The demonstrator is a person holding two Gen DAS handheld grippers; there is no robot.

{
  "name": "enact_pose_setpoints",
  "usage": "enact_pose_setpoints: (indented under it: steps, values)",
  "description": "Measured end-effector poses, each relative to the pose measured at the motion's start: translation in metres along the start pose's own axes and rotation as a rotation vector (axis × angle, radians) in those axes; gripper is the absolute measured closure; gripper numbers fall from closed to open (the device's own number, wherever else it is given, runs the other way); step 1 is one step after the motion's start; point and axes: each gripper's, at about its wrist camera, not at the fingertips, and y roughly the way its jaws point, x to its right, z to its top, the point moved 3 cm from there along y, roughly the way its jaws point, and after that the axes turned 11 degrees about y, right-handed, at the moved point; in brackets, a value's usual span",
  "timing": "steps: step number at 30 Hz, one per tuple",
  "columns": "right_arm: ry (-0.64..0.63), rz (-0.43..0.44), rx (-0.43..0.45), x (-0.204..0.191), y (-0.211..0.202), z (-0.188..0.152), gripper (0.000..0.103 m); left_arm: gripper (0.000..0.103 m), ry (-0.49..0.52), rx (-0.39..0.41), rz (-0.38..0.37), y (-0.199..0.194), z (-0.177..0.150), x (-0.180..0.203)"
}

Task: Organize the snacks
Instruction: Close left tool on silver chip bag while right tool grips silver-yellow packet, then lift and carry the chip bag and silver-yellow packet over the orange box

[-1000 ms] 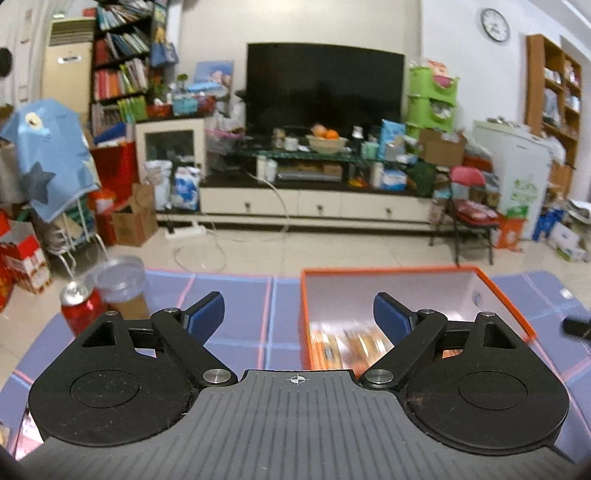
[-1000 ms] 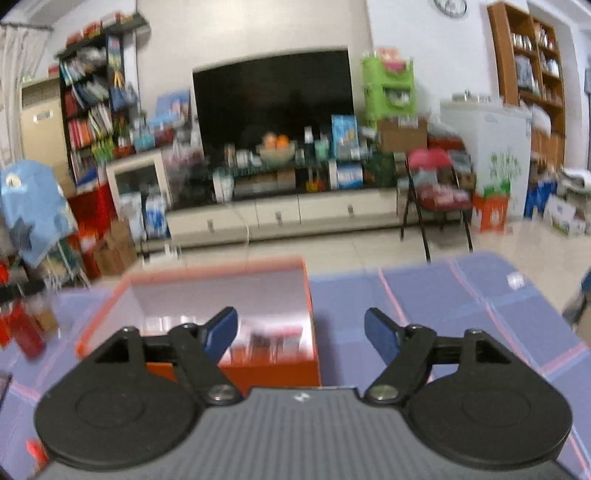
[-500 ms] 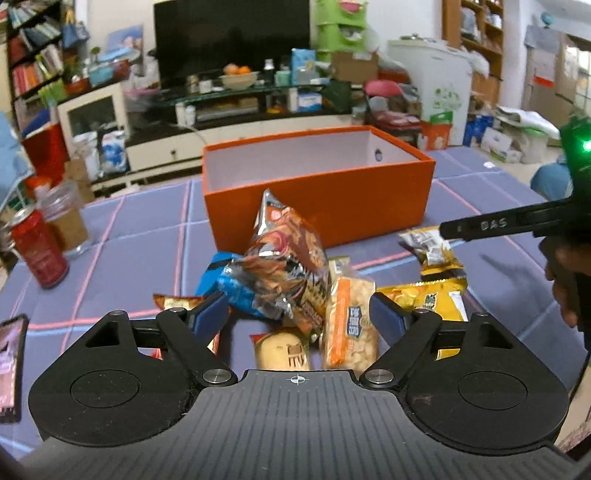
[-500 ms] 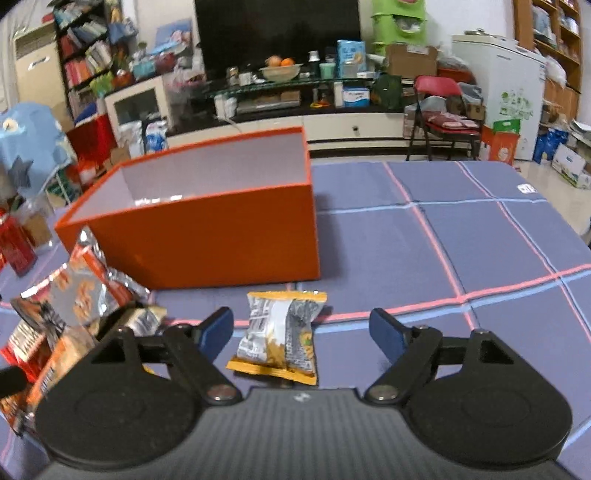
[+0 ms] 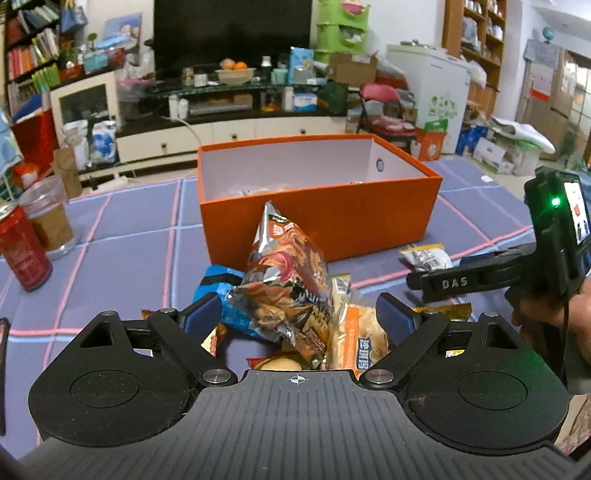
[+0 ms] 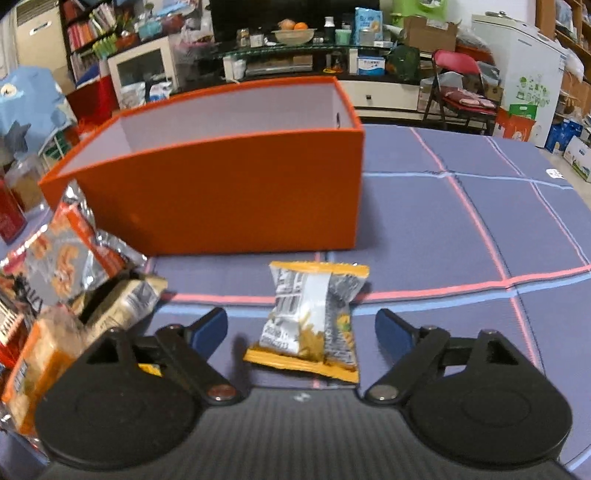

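Counter: we see a purple cloth point(image 6: 461, 229) with pink and blue grid lines covering it.
Room: behind it stand a dark television point(image 5: 232, 33), a low white media unit, bookshelves, a red folding chair point(image 6: 461, 74) and a white appliance.
Orange box point(image 5: 317, 206): it sits open at mid-counter, and a few packets show dimly on its floor.
Snack pile point(image 5: 288, 295): a crinkled silver and orange bag leans upright over a blue packet and an orange-edged cracker pack, just in front of the box.
Yellow-edged packet point(image 6: 314, 317): it lies flat and alone, near the box's front wall.
Side things: a red can point(image 5: 22, 251) and a clear cup point(image 5: 48, 218) stand well to the left.
Left gripper point(image 5: 297, 314): we find its fingers released, spread wide either side of the pile, having just been opening.
Right gripper point(image 6: 301, 330): its fingers are released too, just widened, with the yellow-edged packet between them untouched.
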Motion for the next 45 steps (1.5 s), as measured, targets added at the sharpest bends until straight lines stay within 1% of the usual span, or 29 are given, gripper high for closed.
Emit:
enact_pose_setpoints:
  steps: [1,3,4,6,7,8,9,10,11,12,13,14,15,17,18,19,23,29,32,37,45]
  values:
    - [0.003,0.0,-0.007,0.0,0.002,-0.001,0.015,0.034,-0.004,0.005,-0.011,0.003,0.003,-0.002]
    - [0.006,-0.002,-0.019,-0.001,0.006,-0.002,0.016,0.034,-0.042,0.013,-0.014,0.012,0.01,-0.012]
    - [0.005,-0.004,-0.024,-0.001,0.008,-0.003,0.016,0.034,-0.069,0.01,-0.015,0.017,0.012,-0.016]
    - [-0.007,-0.006,-0.018,-0.001,0.009,-0.005,0.016,0.035,-0.145,0.002,-0.05,0.031,0.016,-0.025]
    - [-0.019,-0.009,-0.014,-0.002,0.009,-0.006,0.016,0.038,-0.186,-0.007,-0.073,0.039,0.015,-0.027]
    - [-0.032,-0.014,-0.006,-0.004,0.009,-0.007,0.018,0.041,-0.217,-0.026,-0.094,0.046,0.013,-0.028]
    - [-0.04,-0.014,-0.001,-0.005,0.009,-0.007,0.025,0.047,-0.236,-0.049,-0.116,0.054,0.012,-0.028]
    - [-0.048,-0.018,0.003,-0.007,0.008,-0.006,0.03,0.055,-0.25,-0.073,-0.133,0.062,0.011,-0.026]
    - [-0.058,-0.018,0.005,-0.009,0.008,-0.005,0.044,0.063,-0.259,-0.098,-0.141,0.068,0.009,-0.024]
    - [-0.056,-0.011,0.0,-0.012,0.007,-0.004,0.056,0.082,-0.26,-0.113,-0.141,0.071,0.009,-0.023]
    - [-0.05,-0.007,-0.008,-0.013,0.006,-0.003,0.057,0.092,-0.256,-0.125,-0.137,0.073,0.008,-0.021]
    - [-0.055,-0.005,-0.005,-0.014,0.004,-0.002,0.06,0.093,-0.249,-0.131,-0.138,0.074,0.008,-0.019]
    - [-0.061,0.002,0.011,-0.015,-0.001,-0.001,0.066,0.095,-0.242,-0.128,-0.131,0.072,0.009,-0.018]
    - [-0.082,0.012,0.024,-0.018,-0.009,0.001,0.069,0.097,-0.207,-0.119,-0.117,0.066,0.013,-0.015]
    - [-0.091,0.019,0.037,-0.02,-0.014,0.002,0.069,0.099,-0.192,-0.106,-0.107,0.061,0.014,-0.014]
    - [-0.1,0.024,0.048,-0.021,-0.019,0.003,0.069,0.1,-0.182,-0.094,-0.097,0.058,0.015,-0.013]
    - [-0.13,0.049,0.072,-0.029,-0.033,0.004,0.069,0.1,-0.174,-0.047,-0.062,0.044,0.019,-0.015]
    - [-0.153,0.077,0.115,-0.036,-0.047,0.009,0.069,0.1,-0.151,0.015,-0.049,0.023,0.022,-0.017]
    - [-0.155,0.074,0.132,-0.036,-0.052,0.011,0.069,0.1,-0.147,0.021,-0.055,0.017,0.021,-0.016]
    - [-0.147,0.068,0.135,-0.034,-0.052,0.014,0.069,0.1,-0.139,0.011,-0.065,0.017,0.019,-0.013]
    - [-0.134,0.07,0.159,-0.03,-0.061,0.016,0.069,0.1,-0.131,0.047,-0.055,0.01,0.019,-0.013]
